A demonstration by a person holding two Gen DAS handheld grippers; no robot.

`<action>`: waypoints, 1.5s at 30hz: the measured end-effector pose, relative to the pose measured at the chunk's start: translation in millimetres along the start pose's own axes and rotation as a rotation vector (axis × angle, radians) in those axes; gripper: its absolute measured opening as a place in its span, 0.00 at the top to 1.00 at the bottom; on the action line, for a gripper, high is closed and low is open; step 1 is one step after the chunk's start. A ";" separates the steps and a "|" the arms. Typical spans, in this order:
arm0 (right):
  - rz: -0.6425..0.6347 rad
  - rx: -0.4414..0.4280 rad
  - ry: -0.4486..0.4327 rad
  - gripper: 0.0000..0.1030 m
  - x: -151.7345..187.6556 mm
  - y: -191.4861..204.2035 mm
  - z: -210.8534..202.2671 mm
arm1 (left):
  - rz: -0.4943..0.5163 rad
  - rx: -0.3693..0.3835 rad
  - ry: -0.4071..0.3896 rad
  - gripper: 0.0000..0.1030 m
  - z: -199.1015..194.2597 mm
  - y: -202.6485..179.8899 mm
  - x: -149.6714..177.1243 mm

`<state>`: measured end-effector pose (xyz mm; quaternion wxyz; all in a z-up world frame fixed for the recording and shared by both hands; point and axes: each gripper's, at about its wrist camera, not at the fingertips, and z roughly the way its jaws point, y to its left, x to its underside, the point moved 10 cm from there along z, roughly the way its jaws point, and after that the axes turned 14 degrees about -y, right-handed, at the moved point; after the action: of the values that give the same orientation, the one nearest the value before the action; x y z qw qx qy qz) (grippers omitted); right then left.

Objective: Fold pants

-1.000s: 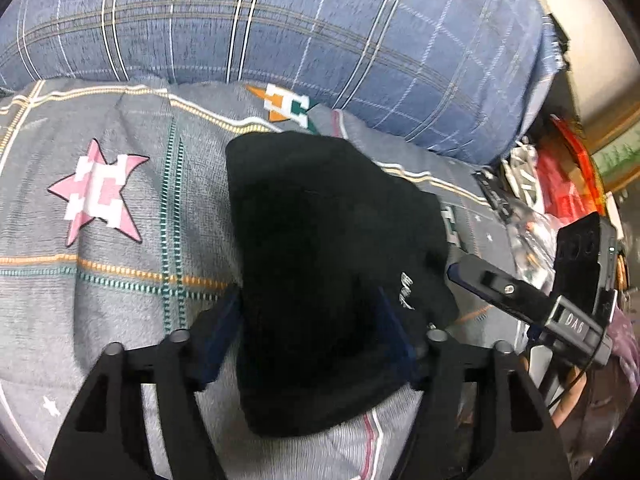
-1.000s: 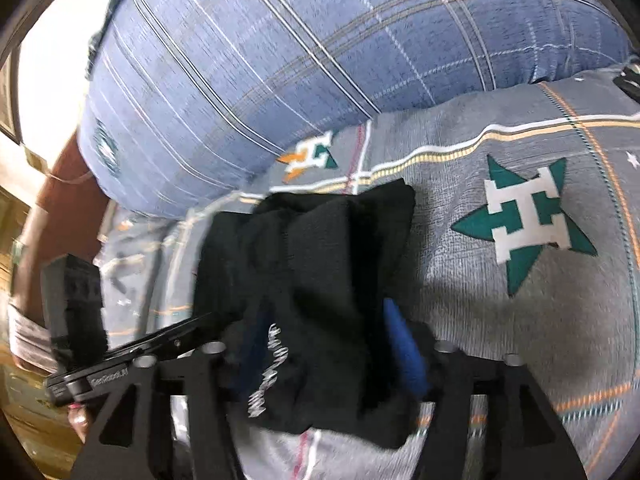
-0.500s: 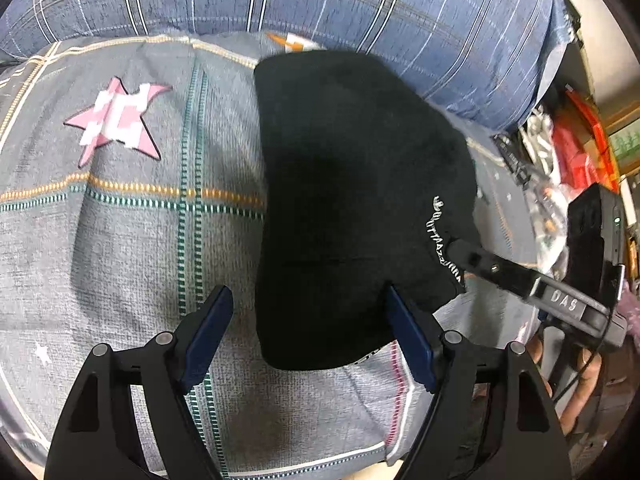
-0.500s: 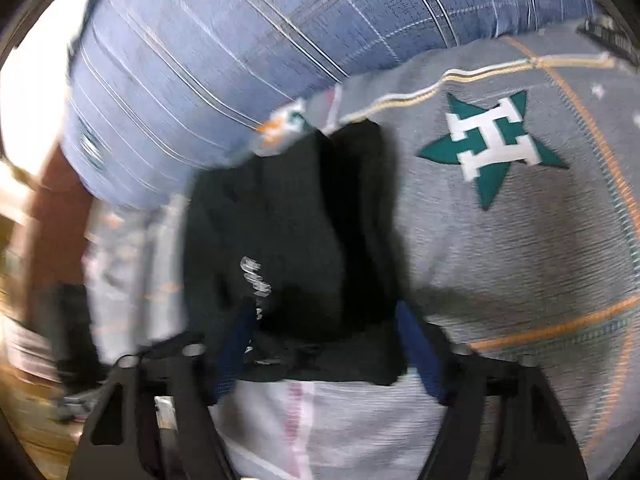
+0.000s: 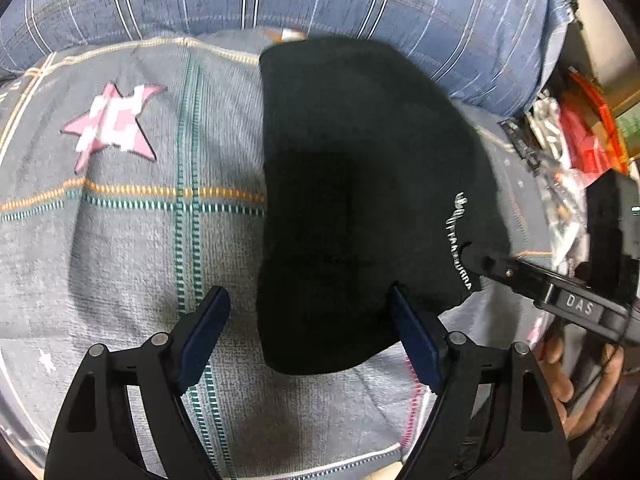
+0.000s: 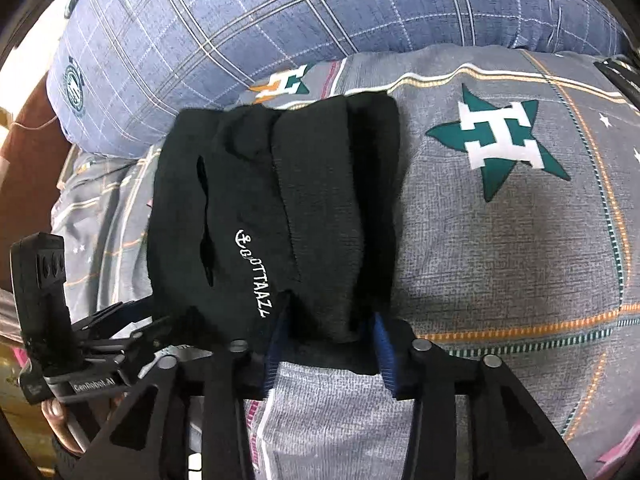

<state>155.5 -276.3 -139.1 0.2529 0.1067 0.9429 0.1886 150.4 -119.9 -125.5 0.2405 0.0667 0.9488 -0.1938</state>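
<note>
Left wrist view, pants (image 5: 360, 200): black, folded into a compact bundle, lying on the grey bedsheet (image 5: 132, 248) just in front of the blue plaid pillow (image 5: 320, 0); white lettering visible near the bundle's right edge
Left wrist view, left gripper (image 5: 308, 332): jaws spread wide, nothing between them but the bundle's near edge; the left finger stands over bare sheet, the right finger at the near right edge of the fabric, contact not certain
Left wrist view, right gripper (image 5: 480, 264): enters from the right, tip at the bundle's right edge by the lettering; jaw spacing cannot be read from here
Left wrist view, surroundings: pink star print (image 5: 116, 124) on the sheet, well left of the bundle; clutter (image 5: 572, 140) past the bed's right edge

Right wrist view, pants (image 6: 276, 220): layered folds visible, far edge close against the pillow (image 6: 320, 20)
Right wrist view, right gripper (image 6: 328, 344): jaws narrowed, clamped on the near edge of the bundle, fabric filling the gap
Right wrist view, left gripper (image 6: 132, 328): seen at lower left, beside the bundle's left edge
Right wrist view, surroundings: green star print (image 6: 500, 144) on the sheet (image 6: 500, 260), right of the bundle
</note>
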 end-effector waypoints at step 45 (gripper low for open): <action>0.072 -0.126 -0.110 0.54 -30.8 -0.5 -39.1 | 0.125 -0.062 -0.191 0.18 -41.4 0.2 -59.2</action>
<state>161.4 -297.7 -94.6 0.3035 0.1345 0.9094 0.2506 184.4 -105.2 -63.5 0.3435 0.0995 0.9210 -0.1542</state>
